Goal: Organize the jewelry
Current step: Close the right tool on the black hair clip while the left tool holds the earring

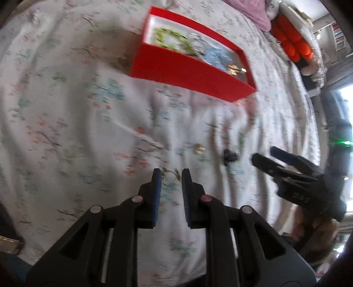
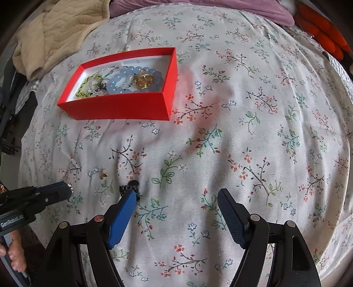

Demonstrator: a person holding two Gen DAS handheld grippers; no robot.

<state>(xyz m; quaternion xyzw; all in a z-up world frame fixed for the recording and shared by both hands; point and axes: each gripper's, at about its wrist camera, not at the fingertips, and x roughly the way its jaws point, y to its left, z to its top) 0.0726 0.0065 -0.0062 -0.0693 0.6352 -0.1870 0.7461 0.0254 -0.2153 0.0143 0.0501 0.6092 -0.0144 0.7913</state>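
Note:
An open red box (image 1: 187, 68) (image 2: 119, 106) lies on the flower-print bedsheet. It holds a green bead bracelet (image 1: 167, 37), a blue bead bracelet (image 2: 123, 79) and a gold piece (image 2: 143, 81). My left gripper (image 1: 169, 173) (image 2: 68, 189) is shut on a small thin gold ring-like piece (image 1: 170, 176) pinched at its tips, a little above the sheet. A small gold item (image 1: 199, 148) (image 2: 103, 174) and a small black item (image 1: 229, 156) (image 2: 134, 184) lie loose on the sheet. My right gripper (image 2: 176, 194) (image 1: 263, 154) hangs open with nothing in it, its left finger close to the black item.
A beige blanket (image 2: 55, 33) is bunched at the far left and a purple pillow (image 2: 198, 8) lies at the head of the bed. Orange plush shapes (image 1: 291, 42) sit at the far right edge. A person's hand (image 2: 13, 253) grips the left tool's handle.

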